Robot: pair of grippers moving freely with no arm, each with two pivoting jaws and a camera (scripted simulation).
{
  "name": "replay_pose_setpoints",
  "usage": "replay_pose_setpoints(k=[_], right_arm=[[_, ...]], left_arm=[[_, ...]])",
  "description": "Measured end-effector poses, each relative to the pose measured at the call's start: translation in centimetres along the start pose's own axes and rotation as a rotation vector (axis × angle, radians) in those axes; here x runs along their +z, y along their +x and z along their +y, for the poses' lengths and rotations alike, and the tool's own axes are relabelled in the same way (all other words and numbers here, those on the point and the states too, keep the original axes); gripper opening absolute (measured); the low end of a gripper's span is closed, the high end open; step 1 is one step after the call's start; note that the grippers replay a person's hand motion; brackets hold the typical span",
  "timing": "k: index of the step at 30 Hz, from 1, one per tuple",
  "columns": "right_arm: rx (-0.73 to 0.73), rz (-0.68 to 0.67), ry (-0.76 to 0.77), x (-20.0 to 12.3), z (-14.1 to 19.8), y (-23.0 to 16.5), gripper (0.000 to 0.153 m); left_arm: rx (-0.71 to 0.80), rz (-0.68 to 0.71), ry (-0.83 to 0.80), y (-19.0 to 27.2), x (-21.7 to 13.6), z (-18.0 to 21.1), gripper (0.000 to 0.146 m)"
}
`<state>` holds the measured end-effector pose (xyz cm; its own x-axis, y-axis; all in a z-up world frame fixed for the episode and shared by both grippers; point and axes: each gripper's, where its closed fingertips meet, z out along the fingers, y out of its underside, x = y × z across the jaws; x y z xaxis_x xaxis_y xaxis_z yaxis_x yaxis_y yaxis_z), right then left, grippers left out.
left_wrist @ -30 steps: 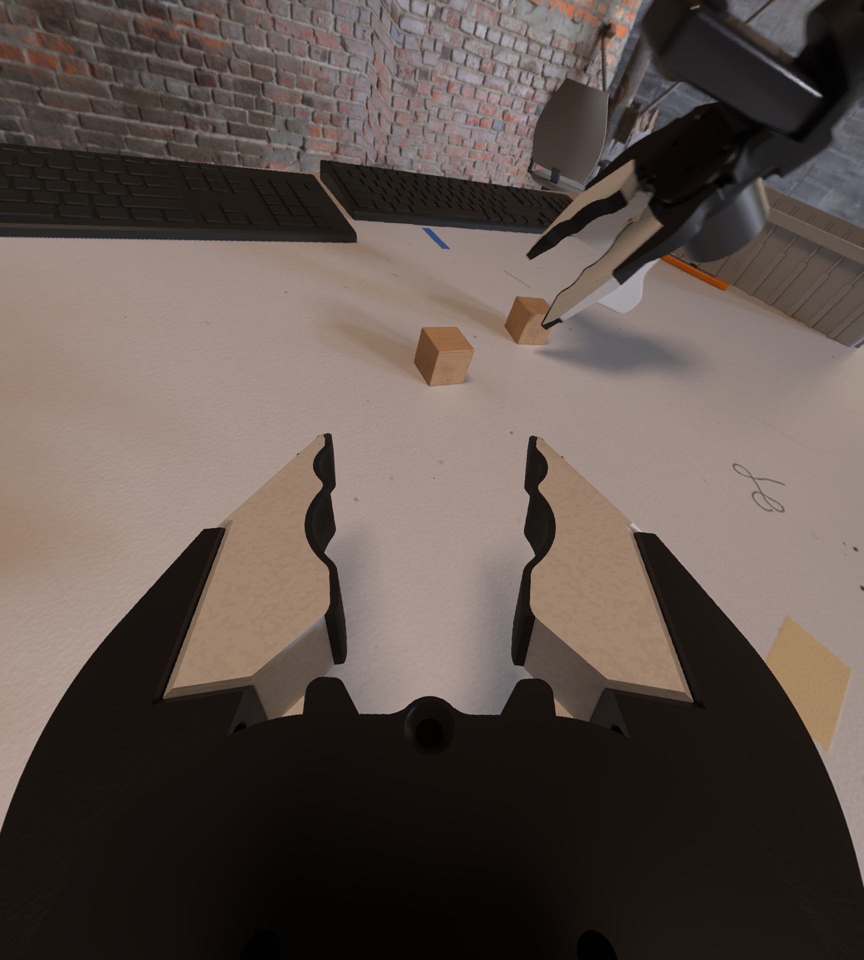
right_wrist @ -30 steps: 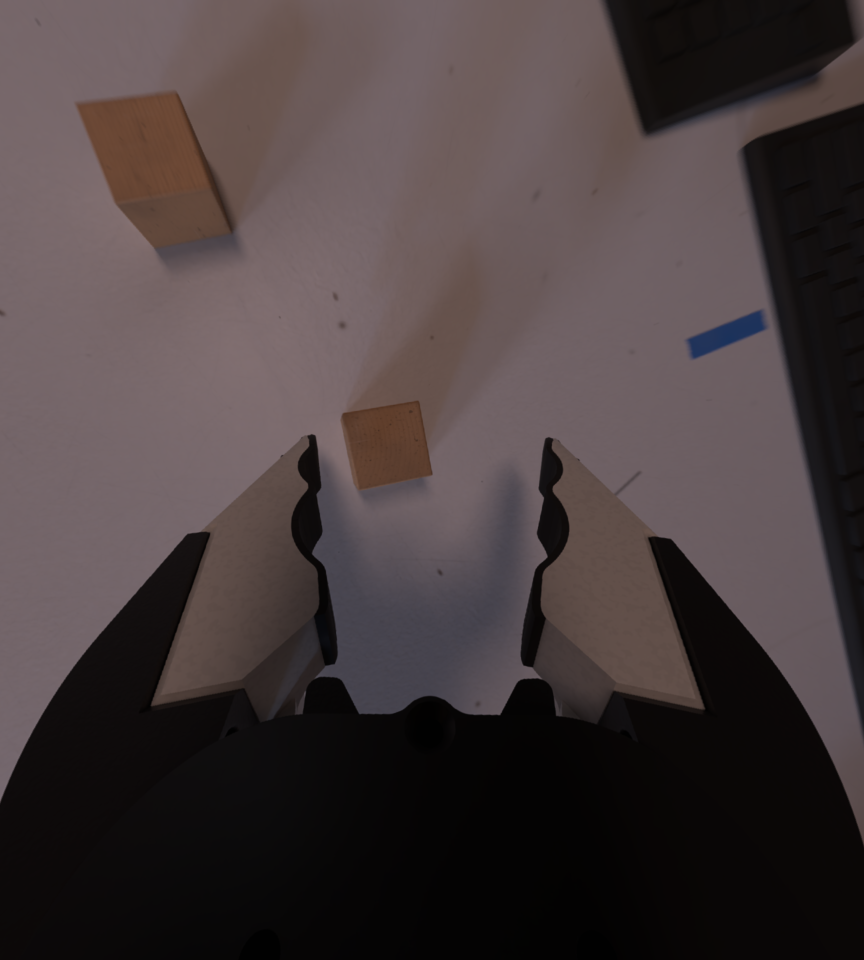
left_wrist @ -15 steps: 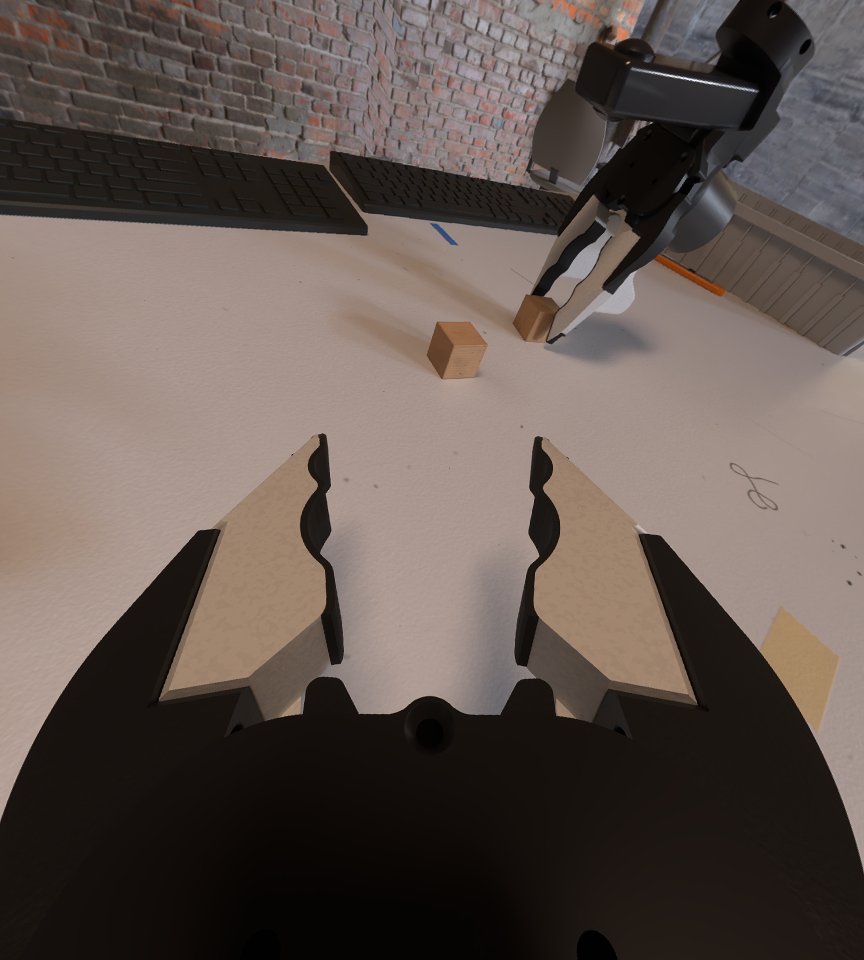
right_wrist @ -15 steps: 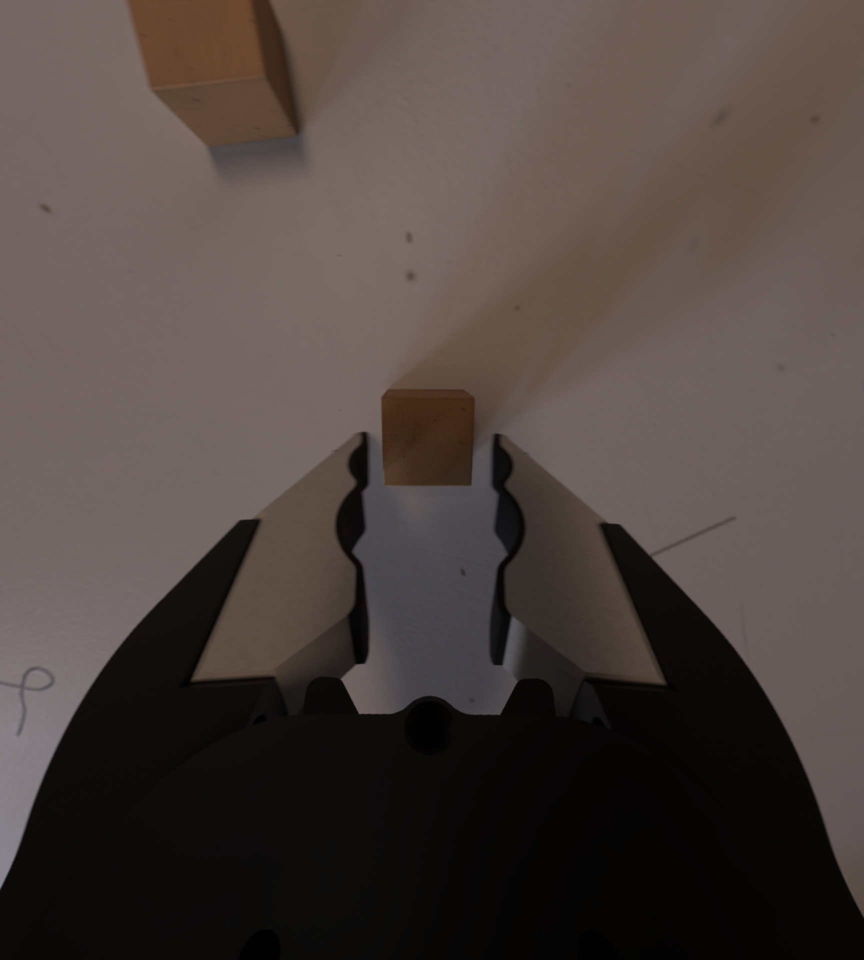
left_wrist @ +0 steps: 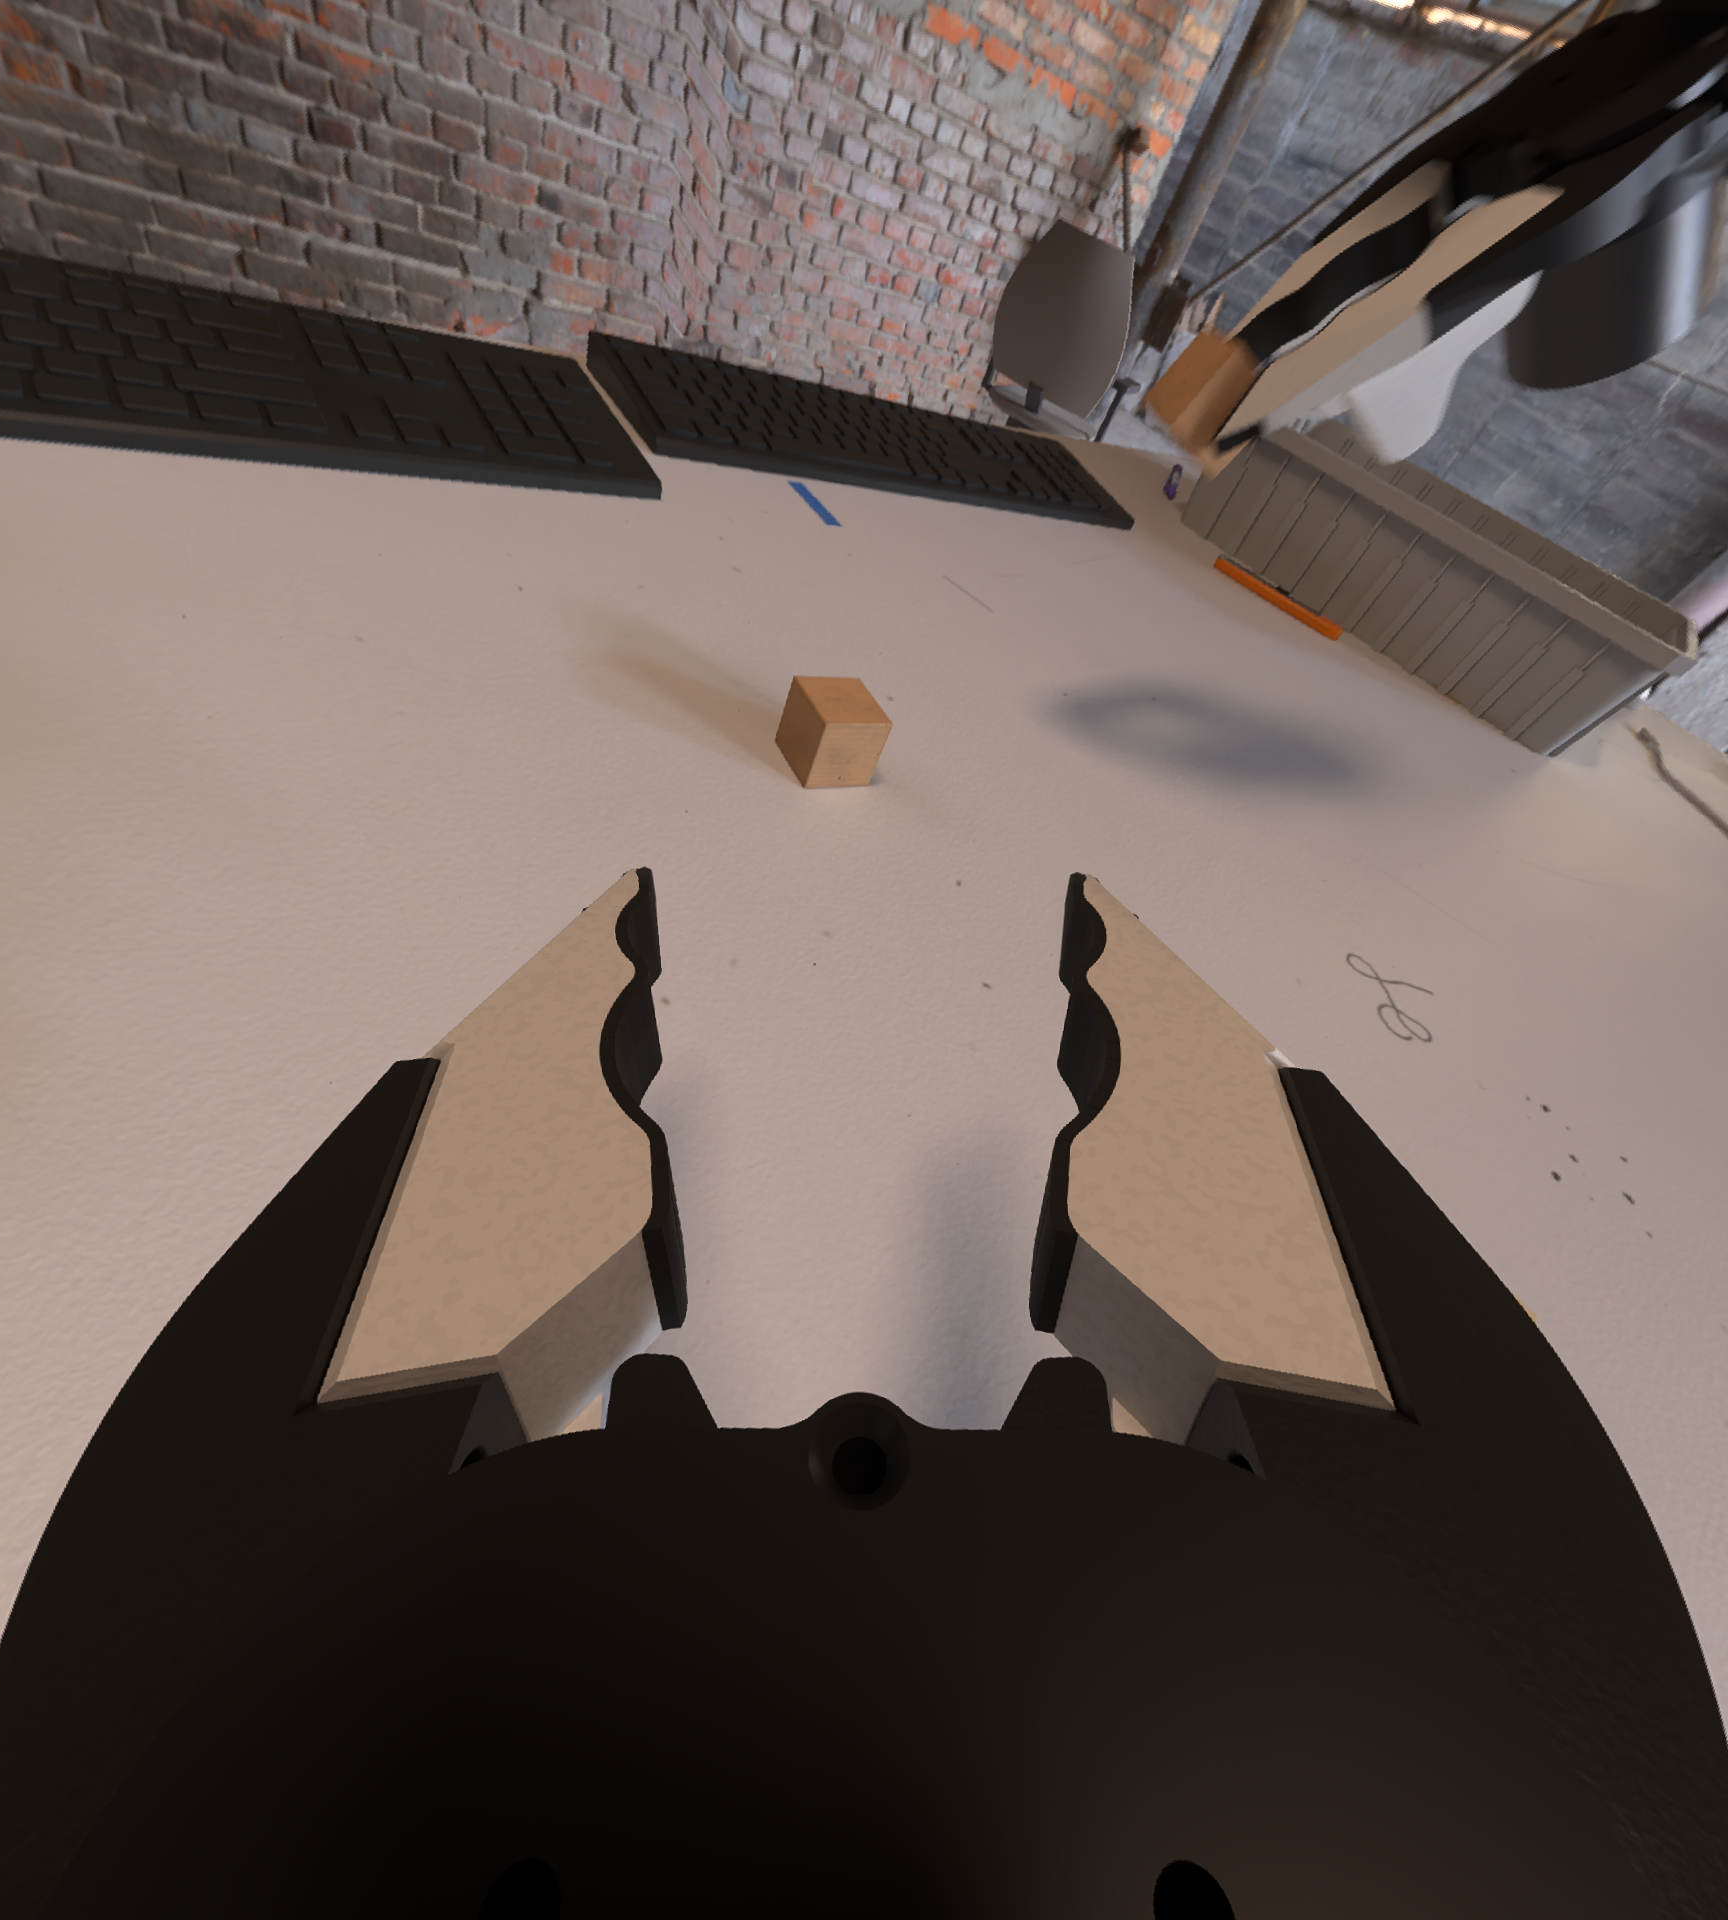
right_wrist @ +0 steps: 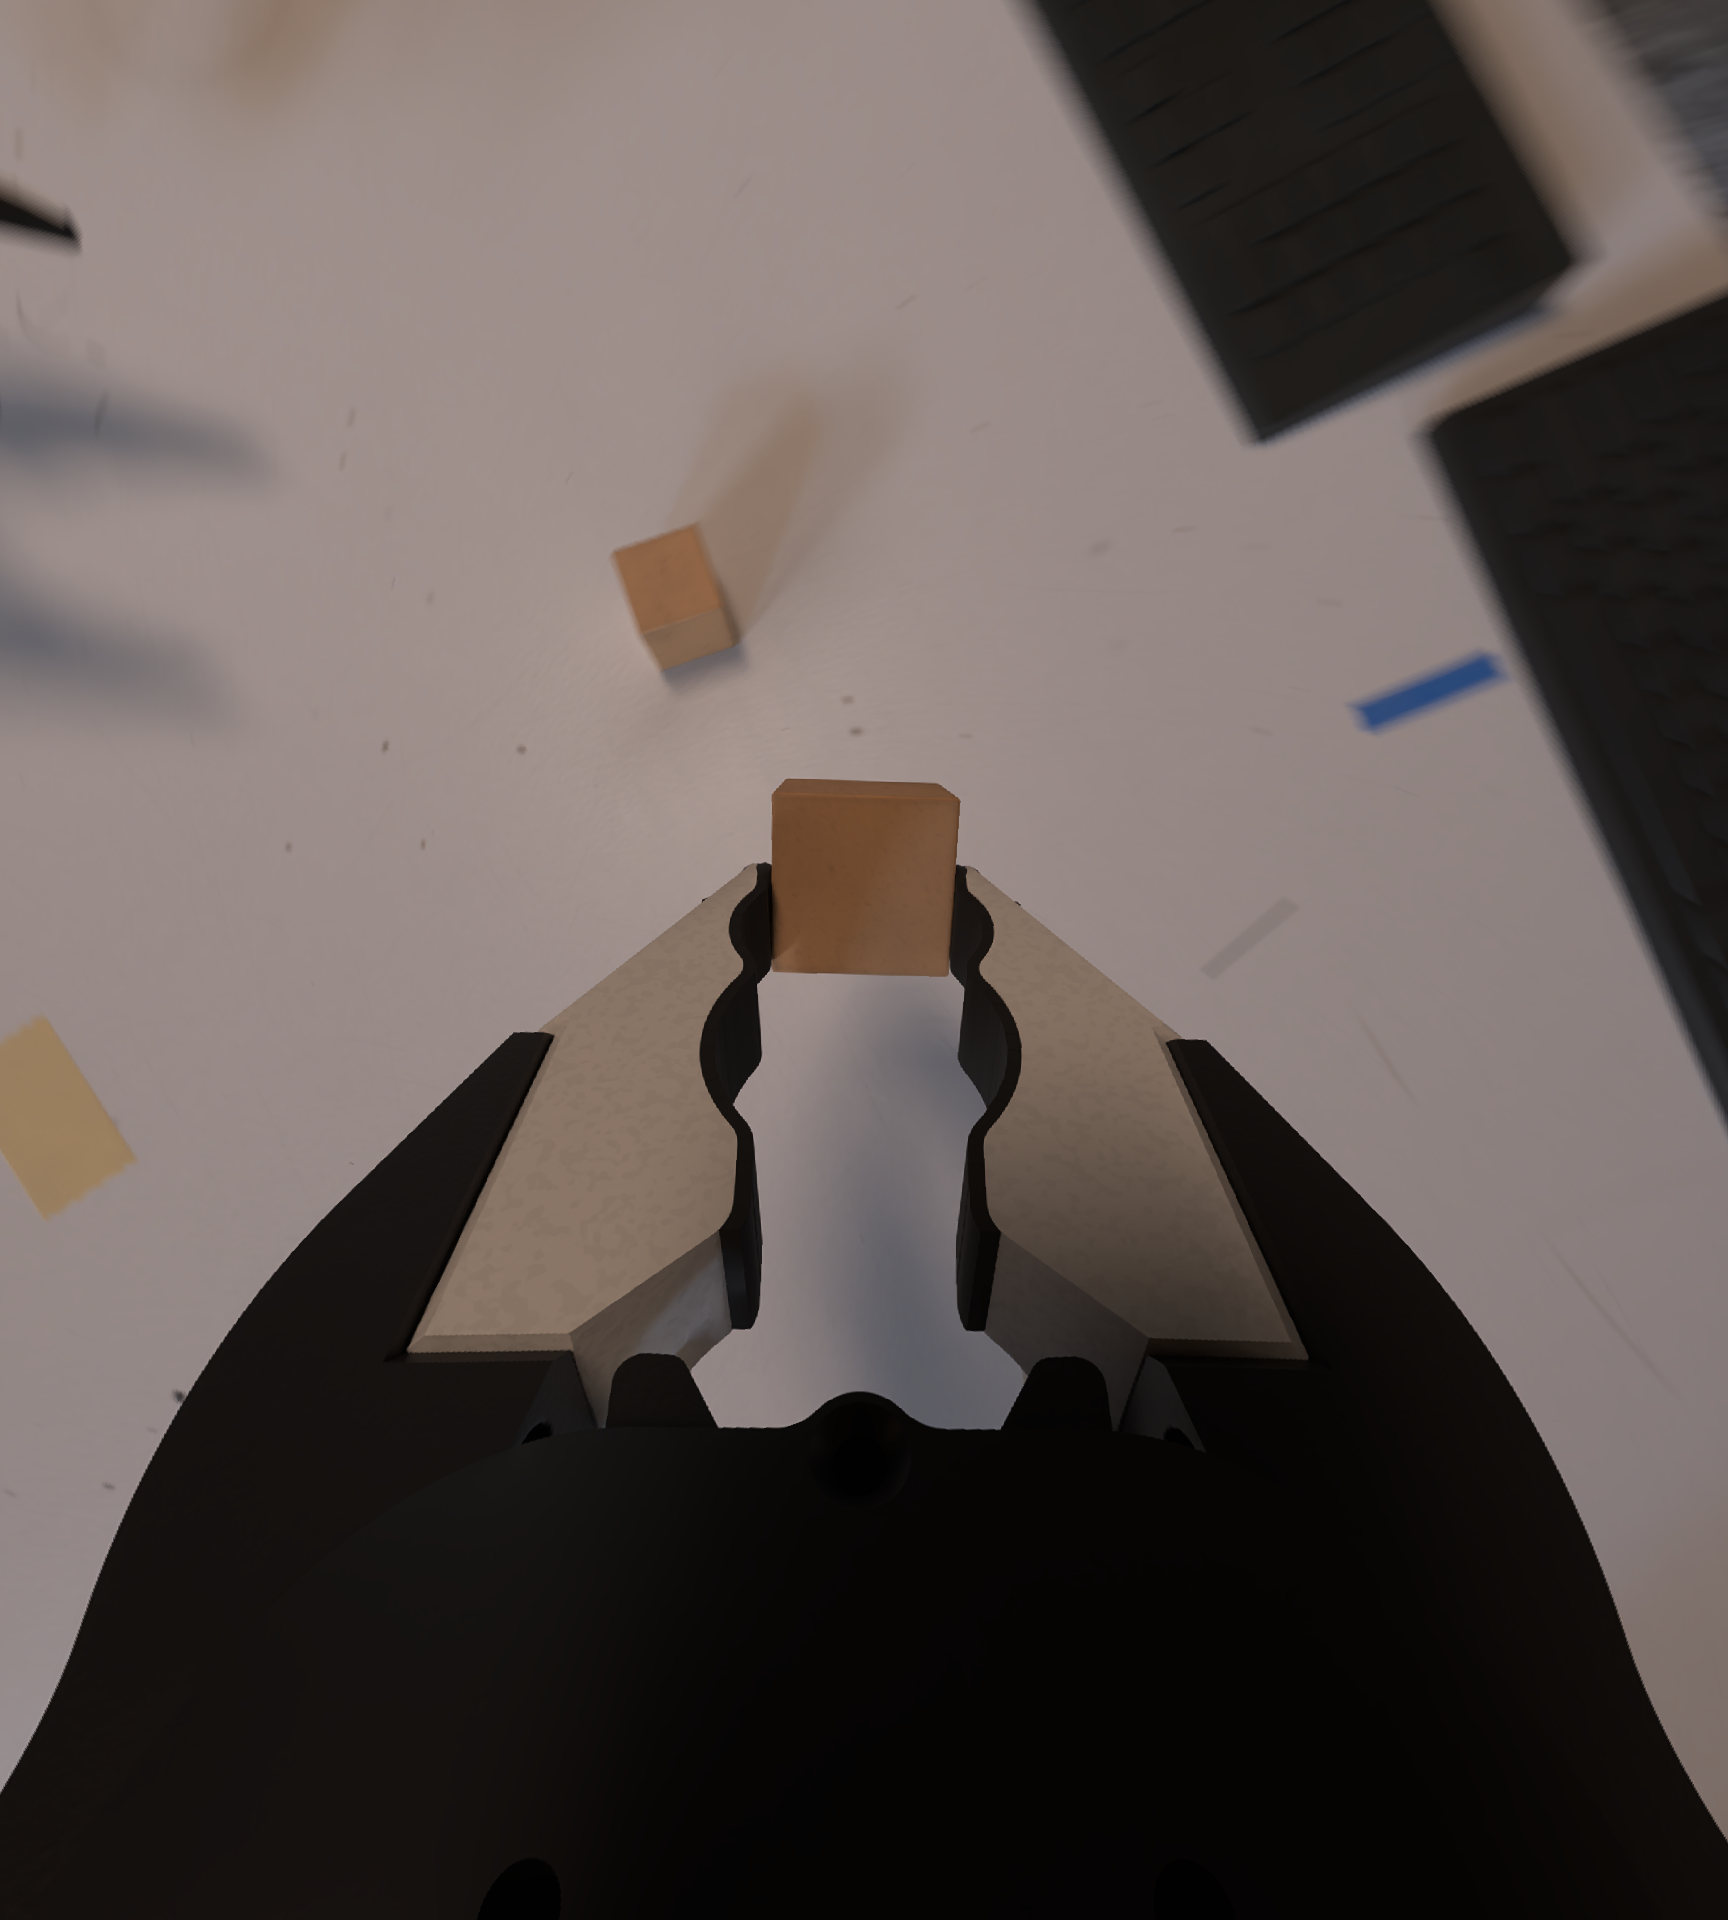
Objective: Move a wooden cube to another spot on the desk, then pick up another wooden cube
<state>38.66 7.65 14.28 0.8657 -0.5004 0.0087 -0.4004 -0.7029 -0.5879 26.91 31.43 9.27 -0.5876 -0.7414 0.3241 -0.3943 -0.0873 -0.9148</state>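
My right gripper (right_wrist: 862,883) is shut on a wooden cube (right_wrist: 862,878) and holds it high above the white desk (right_wrist: 424,883). In the left wrist view that gripper (left_wrist: 1224,410) and its cube (left_wrist: 1198,390) show at the upper right, in the air. A second wooden cube (left_wrist: 832,730) sits on the desk ahead of my left gripper (left_wrist: 855,894), which is open and empty, a little short of it. The same cube shows in the right wrist view (right_wrist: 675,594), far below.
Two black keyboards (left_wrist: 268,384) (left_wrist: 860,431) lie along the far edge by the brick wall. A grey ribbed bin (left_wrist: 1442,592) stands at the right. A blue tape strip (left_wrist: 814,503), a tan paper note (right_wrist: 42,1115) and pen marks (left_wrist: 1395,1003) lie on the desk.
My right gripper closed on the farther cube and lifted it well off the desk. My left gripper stayed open and moved a little toward the other cube.
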Motion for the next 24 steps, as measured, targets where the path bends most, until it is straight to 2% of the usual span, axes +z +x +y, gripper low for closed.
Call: replay_pose_setpoints(k=[2, 4, 6, 9, 13, 16, 19, 24], right_arm=[[0.067, 0.11, 0.044, -4.5, 0.1, 1.5, 0.034], [0.13, 0.265, 0.022, -8.7, 2.2, 3.8, 0.034], [0.234, 0.409, -0.026, -11.9, 5.7, 6.1, 0.034], [0.405, 0.491, -0.109, -13.9, 12.6, 8.3, 0.034], [0.611, 0.506, -0.186, -13.3, 21.0, 8.9, 0.034], [0.699, 0.518, -0.246, -12.0, 25.4, 8.5, 0.034], [0.745, 0.511, -0.304, -10.3, 28.1, 8.1, 0.034], [0.773, 0.465, -0.402, -7.7, 30.4, 7.5, 0.034]], left_arm=[[0.005, 0.002, 0.01, 0.2, -0.4, -0.5, 0.078], [0.011, 0.007, 0.008, 0.5, -0.7, -0.9, 0.078], [0.017, 0.009, 0.002, 0.8, -1.0, -1.3, 0.078], [0.03, 0.004, -0.001, 1.3, -1.4, -1.9, 0.078], [0.077, -0.004, -0.016, 2.0, -1.6, -2.1, 0.078], [0.096, 0.0, -0.027, 2.5, -1.4, -1.8, 0.079], [0.088, 0.01, -0.06, 2.7, -1.1, -0.9, 0.079], [0.073, 0.018, -0.08, 3.0, -1.0, -0.1, 0.079]])
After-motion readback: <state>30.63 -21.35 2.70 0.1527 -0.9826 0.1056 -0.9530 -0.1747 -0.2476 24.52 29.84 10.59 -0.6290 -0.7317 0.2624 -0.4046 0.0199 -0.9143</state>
